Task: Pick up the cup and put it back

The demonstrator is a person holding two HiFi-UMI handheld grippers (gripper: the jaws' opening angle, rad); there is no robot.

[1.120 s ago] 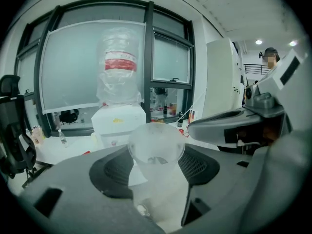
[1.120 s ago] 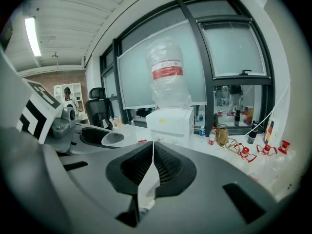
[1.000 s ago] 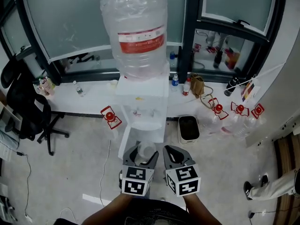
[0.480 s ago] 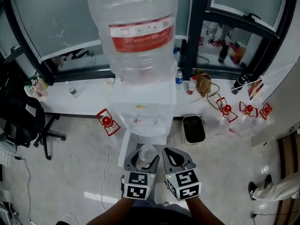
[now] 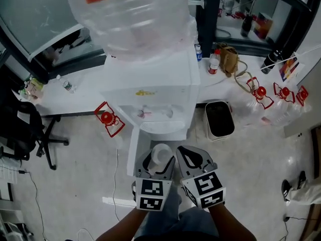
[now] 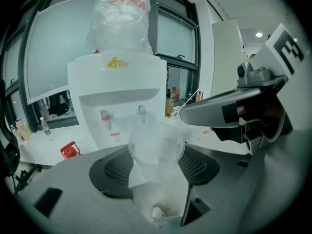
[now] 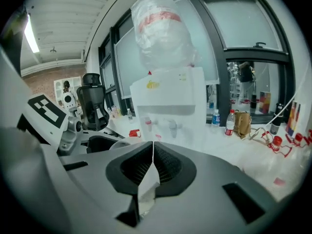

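A clear plastic cup sits upright between the jaws of my left gripper, which is shut on it. In the left gripper view the cup fills the gap between the two dark pads, its rim facing the white water dispenser. My right gripper is just right of the left one, shut with nothing in it; its pads meet. The dispenser stands directly ahead, with its two taps above a recess. A big plastic-wrapped water bottle sits on top.
A black waste bin stands right of the dispenser. Red-capped containers lie on the floor to the left, more to the right. A black office chair is far left. Bottles and a brown bag sit on the white ledge.
Both grippers and the head have come closer to the dispenser, which now looms larger. The cup stays held in the left gripper; the right gripper stays shut.
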